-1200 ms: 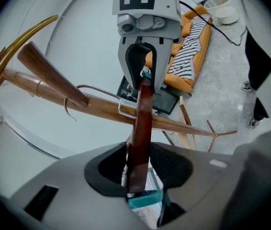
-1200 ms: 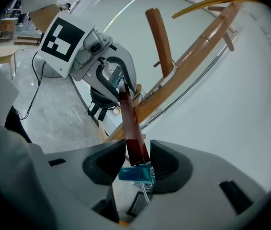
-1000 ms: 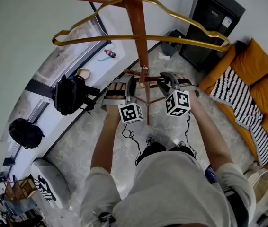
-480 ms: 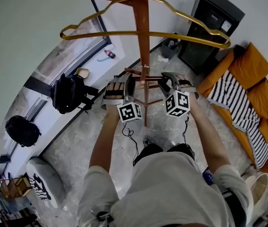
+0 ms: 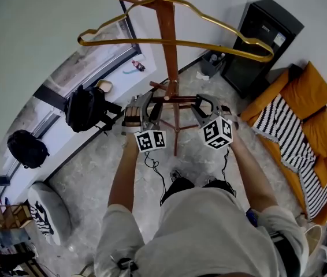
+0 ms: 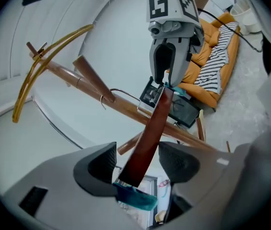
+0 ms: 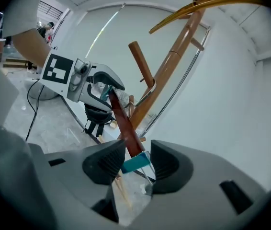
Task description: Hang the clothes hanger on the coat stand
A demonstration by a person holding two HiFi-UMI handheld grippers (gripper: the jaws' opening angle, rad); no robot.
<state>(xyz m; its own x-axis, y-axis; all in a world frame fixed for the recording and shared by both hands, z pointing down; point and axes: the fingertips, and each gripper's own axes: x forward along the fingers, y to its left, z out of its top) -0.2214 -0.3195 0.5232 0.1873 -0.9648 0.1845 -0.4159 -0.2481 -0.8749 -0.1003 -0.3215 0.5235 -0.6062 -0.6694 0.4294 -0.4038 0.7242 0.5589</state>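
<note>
A dark red wooden hanger (image 5: 181,98) lies crosswise in front of the coat stand's pole (image 5: 166,33), at the height of a lower peg. My left gripper (image 5: 149,100) has one end of it between its jaws (image 6: 147,133). Those jaws have just been opening, and there are gaps beside the bar. My right gripper (image 5: 201,104) is shut on the other, teal-tipped end (image 7: 123,123). The hanger's metal hook (image 6: 102,101) sits by a peg; I cannot tell whether it rests on it. A gold hanger (image 5: 181,42) hangs at the stand's top.
The stand's legs (image 5: 175,128) spread on the marble floor below my grippers. A black cabinet (image 5: 264,39) and an orange sofa with a striped blanket (image 5: 302,114) are at the right. Two black backpacks (image 5: 85,111) (image 5: 25,149) lie by the window wall at the left.
Both grippers have risen slightly with the wooden hanger and rolled. The left gripper's jaws have spread apart around the hanger's end.
</note>
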